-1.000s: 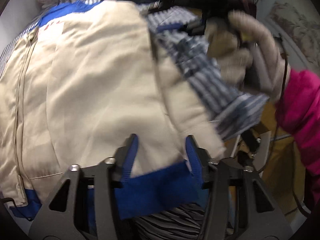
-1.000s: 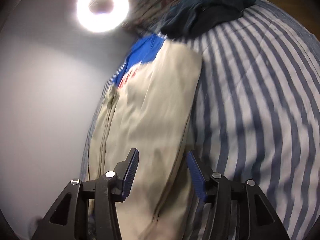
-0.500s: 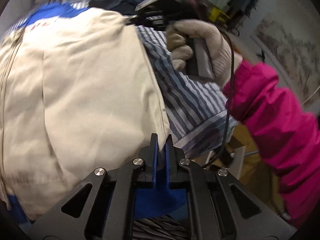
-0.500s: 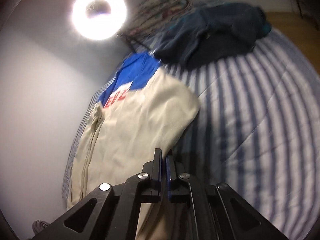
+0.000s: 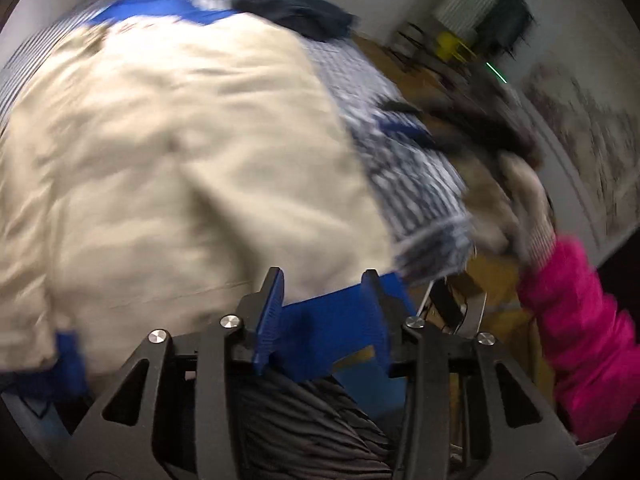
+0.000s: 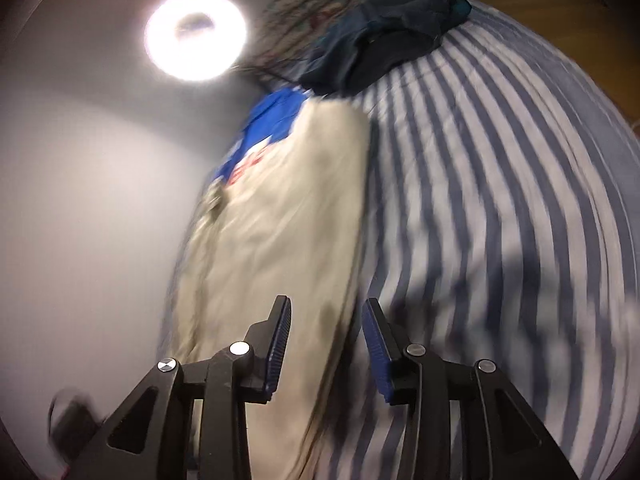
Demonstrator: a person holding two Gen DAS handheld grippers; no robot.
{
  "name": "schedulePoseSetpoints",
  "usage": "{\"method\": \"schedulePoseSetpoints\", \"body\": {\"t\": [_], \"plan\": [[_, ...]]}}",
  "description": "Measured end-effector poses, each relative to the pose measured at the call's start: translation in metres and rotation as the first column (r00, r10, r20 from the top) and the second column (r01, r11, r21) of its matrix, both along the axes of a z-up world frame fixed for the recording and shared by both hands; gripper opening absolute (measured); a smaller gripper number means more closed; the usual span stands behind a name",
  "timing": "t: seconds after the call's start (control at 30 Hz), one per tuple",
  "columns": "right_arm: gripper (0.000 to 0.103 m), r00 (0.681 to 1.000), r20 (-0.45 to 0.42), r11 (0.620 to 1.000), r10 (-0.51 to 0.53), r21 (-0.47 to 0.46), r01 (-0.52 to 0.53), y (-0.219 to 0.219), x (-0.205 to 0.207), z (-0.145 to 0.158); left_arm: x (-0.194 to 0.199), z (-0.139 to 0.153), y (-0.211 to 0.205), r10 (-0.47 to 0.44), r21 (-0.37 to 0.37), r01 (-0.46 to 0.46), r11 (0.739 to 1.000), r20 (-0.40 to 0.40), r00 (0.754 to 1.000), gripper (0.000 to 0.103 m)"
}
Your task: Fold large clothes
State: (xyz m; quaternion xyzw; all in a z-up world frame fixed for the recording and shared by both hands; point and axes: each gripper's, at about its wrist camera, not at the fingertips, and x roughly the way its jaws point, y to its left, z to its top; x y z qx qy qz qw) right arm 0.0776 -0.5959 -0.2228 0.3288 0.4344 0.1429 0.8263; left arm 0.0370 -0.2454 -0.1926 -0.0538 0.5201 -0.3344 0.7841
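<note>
A cream jacket (image 5: pixel 180 168) with blue trim lies spread on the striped bedspread (image 6: pixel 500 208). In the left wrist view my left gripper (image 5: pixel 324 296) is open, its jaws on either side of the jacket's blue hem (image 5: pixel 332 320) at the near edge. In the right wrist view my right gripper (image 6: pixel 326 332) is open over the jacket's right edge (image 6: pixel 280 248). The right gripper also shows blurred in the left wrist view (image 5: pixel 480 136), held by a gloved hand with a pink sleeve (image 5: pixel 580 340). Both views are motion-blurred.
A dark blue garment (image 6: pixel 392 28) lies heaped at the far end of the bed, with a patterned cloth (image 6: pixel 304 12) behind it. A ring light (image 6: pixel 196 40) shines on the grey wall. Wooden floor (image 6: pixel 560 16) lies beyond the bed's right side.
Both grippers were shut on the jacket's edge half a second ago and have now opened. The right gripper has dropped lower toward the bed.
</note>
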Motion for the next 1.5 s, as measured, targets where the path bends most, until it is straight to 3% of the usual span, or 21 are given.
{"method": "schedulePoseSetpoints", "body": {"t": [0.1, 0.23, 0.43, 0.47, 0.5, 0.57, 0.6, 0.63, 0.67, 0.73, 0.77, 0.8, 0.9, 0.97, 1.03, 1.1, 1.2, 1.37, 1.5], "plan": [[0.061, 1.0, -0.002, 0.998, 0.024, 0.049, -0.024, 0.015, -0.049, -0.005, 0.012, -0.016, 0.026, 0.085, -0.021, -0.087, 0.996, -0.078, 0.993, 0.041], [0.06, 0.997, -0.039, 0.996, 0.065, 0.059, -0.063, 0.04, -0.077, -0.023, 0.02, -0.03, 0.026, 0.102, -0.076, -0.113, 0.991, -0.137, 0.985, 0.041], [0.06, 0.996, -0.076, 0.998, 0.051, 0.036, -0.048, 0.059, -0.076, -0.038, 0.042, -0.059, 0.005, 0.088, -0.152, -0.132, 0.98, -0.27, 0.959, 0.039], [0.06, 0.996, -0.075, 0.999, 0.051, 0.021, -0.049, 0.06, -0.076, -0.037, 0.042, -0.063, 0.001, 0.076, -0.159, -0.123, 0.98, -0.273, 0.959, 0.028], [0.058, 0.996, -0.077, 0.999, 0.051, 0.012, -0.05, 0.06, -0.078, -0.036, 0.042, -0.065, 0.0, 0.053, -0.196, -0.115, 0.974, -0.296, 0.954, 0.008], [0.057, 0.995, -0.087, 0.998, 0.058, 0.007, -0.057, 0.063, -0.077, -0.037, 0.041, -0.064, 0.013, -0.009, -0.407, -0.15, 0.901, -0.363, 0.932, 0.008], [0.057, 0.994, -0.088, 0.998, 0.063, 0.006, -0.062, 0.065, -0.075, -0.036, 0.04, -0.061, 0.019, -0.017, -0.444, -0.148, 0.884, -0.347, 0.938, 0.008], [0.057, 0.994, -0.088, 0.998, 0.061, 0.005, -0.061, 0.078, -0.064, -0.037, 0.04, -0.06, 0.022, -0.007, -0.423, -0.137, 0.895, -0.321, 0.947, 0.008], [0.057, 0.994, -0.085, 0.998, 0.064, 0.012, -0.063, 0.079, -0.064, -0.037, 0.039, -0.063, 0.024, 0.018, -0.355, -0.126, 0.926, -0.292, 0.956, 0.008], [0.057, 0.994, -0.088, 0.998, 0.066, 0.021, -0.065, 0.08, -0.062, -0.04, 0.04, -0.075, 0.027, 0.058, -0.252, -0.134, 0.958, -0.29, 0.955, 0.01], [0.057, 0.994, -0.092, 0.998, 0.066, 0.019, -0.065, 0.078, -0.065, -0.041, 0.04, -0.081, 0.029, 0.079, -0.203, -0.142, 0.969, -0.291, 0.953, 0.011], [0.057, 0.994, -0.093, 0.998, 0.064, 0.017, -0.063, 0.08, -0.065, -0.042, 0.039, -0.082, 0.031, 0.08, -0.206, -0.143, 0.968, -0.287, 0.955, 0.012], [0.052, 0.992, -0.096, 0.997, 0.081, 0.017, -0.08, 0.09, -0.063, -0.043, 0.03, -0.067, 0.029, 0.073, -0.136, -0.105, 0.985, -0.221, 0.972, 0.019], [0.05, 0.988, -0.111, 0.995, 0.103, 0.012, -0.102, 0.099, -0.06, -0.044, 0.023, -0.05, 0.027, 0.076, -0.075, -0.087, 0.993, -0.139, 0.987, 0.038], [0.049, 0.987, -0.115, 0.994, 0.109, -0.005, -0.11, 0.106, -0.058, -0.046, 0.016, -0.035, 0.032, 0.089, -0.067, -0.095, 0.993, -0.078, 0.993, 0.041], [0.029, 0.987, -0.122, 0.995, 0.1, 0.002, -0.101, 0.11, -0.055, -0.047, 0.009, -0.021, 0.037, 0.098, -0.044, -0.099, 0.994, -0.026, 0.995, 0.041], [0.012, 0.986, -0.152, 0.998, 0.067, 0.002, -0.067, 0.111, -0.054, -0.049, 0.003, -0.004, 0.044, 0.107, -0.023, -0.106, 0.994, 0.038, 0.993, 0.041], [0.008, 0.993, -0.108, 0.998, 0.048, 0.046, -0.043, 0.115, -0.056, -0.026, 0.006, 0.013, 0.073, 0.133, -0.055, -0.129, 0.99, 0.072, 0.988, 0.041], [0.005, 0.995, -0.081, 0.998, 0.056, -0.035, -0.059, 0.134, -0.051, -0.003, 0.009, 0.02, 0.087, 0.176, -0.089, -0.171, 0.981, 0.056, 0.983, 0.041]]}}
